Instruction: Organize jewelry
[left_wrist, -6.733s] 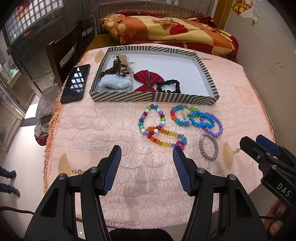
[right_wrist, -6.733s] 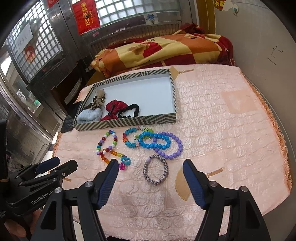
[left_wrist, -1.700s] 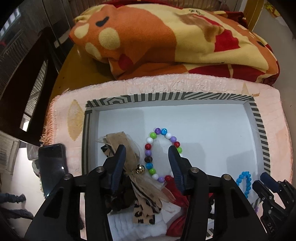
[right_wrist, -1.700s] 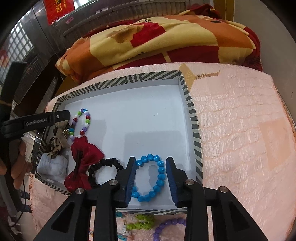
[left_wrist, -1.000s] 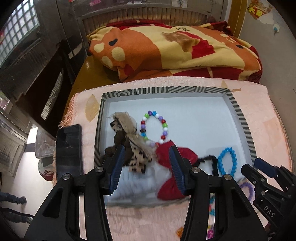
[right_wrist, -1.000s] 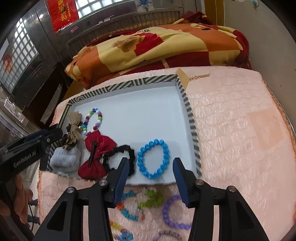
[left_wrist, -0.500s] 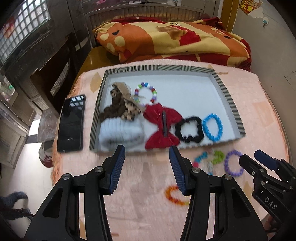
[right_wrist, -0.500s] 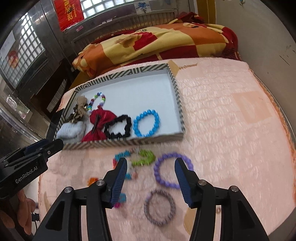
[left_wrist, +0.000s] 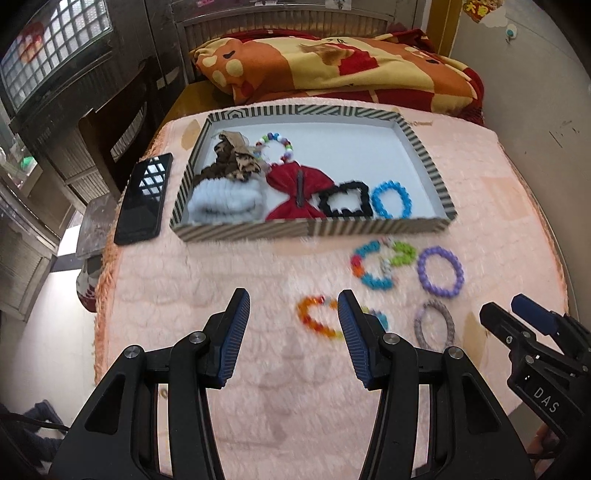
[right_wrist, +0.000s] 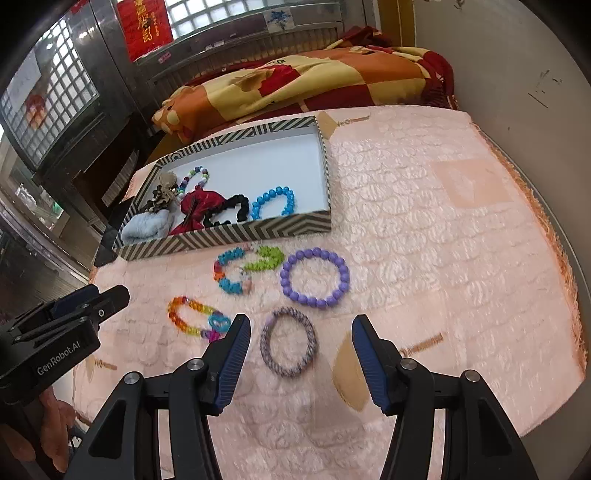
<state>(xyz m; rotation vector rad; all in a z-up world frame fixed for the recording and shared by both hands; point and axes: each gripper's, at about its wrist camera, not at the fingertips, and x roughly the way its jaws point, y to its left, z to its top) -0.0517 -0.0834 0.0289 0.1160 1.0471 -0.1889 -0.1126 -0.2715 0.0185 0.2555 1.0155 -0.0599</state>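
A striped box (left_wrist: 312, 229) (right_wrist: 236, 236) holds a multicolour bead bracelet (left_wrist: 276, 147), a blue bead bracelet (left_wrist: 391, 204) (right_wrist: 272, 203), a black scrunchie (left_wrist: 345, 203), a red bow (left_wrist: 297, 195) and a white band (left_wrist: 225, 203). On the pink cloth in front lie a teal-green bracelet (right_wrist: 245, 269), a purple bead bracelet (right_wrist: 314, 277), a grey woven bracelet (right_wrist: 288, 341) and a rainbow bracelet (right_wrist: 194, 318). My left gripper (left_wrist: 291, 334) is open and empty near the rainbow bracelet. My right gripper (right_wrist: 300, 358) is open and empty around the woven bracelet's near side.
A black phone (left_wrist: 144, 197) lies left of the box. A folded orange and red blanket (left_wrist: 332, 66) lies behind the table. The cloth's fringed edge (right_wrist: 546, 229) runs along the right, with a wall beyond.
Both grippers have pulled back from the box toward the near side of the table. The multicolour and blue bracelets now lie in the box, released.
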